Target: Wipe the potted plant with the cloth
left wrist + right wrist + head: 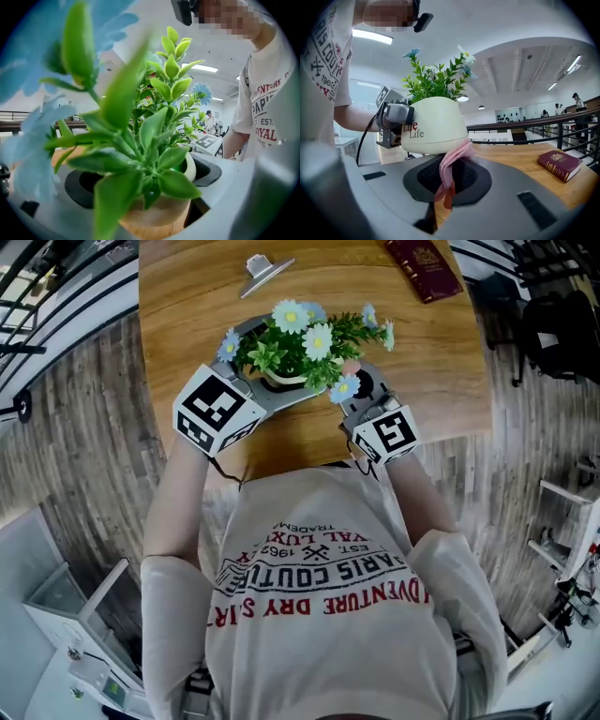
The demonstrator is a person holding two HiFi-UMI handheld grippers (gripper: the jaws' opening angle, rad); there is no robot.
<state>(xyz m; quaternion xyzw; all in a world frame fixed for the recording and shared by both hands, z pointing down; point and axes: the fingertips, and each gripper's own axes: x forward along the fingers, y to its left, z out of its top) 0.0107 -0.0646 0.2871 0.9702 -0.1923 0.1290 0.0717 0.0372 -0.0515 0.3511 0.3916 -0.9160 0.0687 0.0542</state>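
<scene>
The left gripper (pixel 251 395) is clamped on the pot (pixel 157 213) of the potted plant (pixel 300 348), near the wooden table's (pixel 187 296) front edge. A slack squeeze could let the rounded pot twist or tip. The right gripper (pixel 361 390) pinches the pink cloth (pixel 449 173) against the pot's cream wall; I'd guess a hard rub could shove the plant loose. A red book (pixel 424 266) lies far right, and railings (pixel 534 124) edge a bright hall.

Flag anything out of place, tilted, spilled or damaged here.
Nothing stands out. The potted plant looks intact and roughly upright, held by the left gripper, with no soil spilled. The right gripper holds the pink cloth against its lower side.
</scene>
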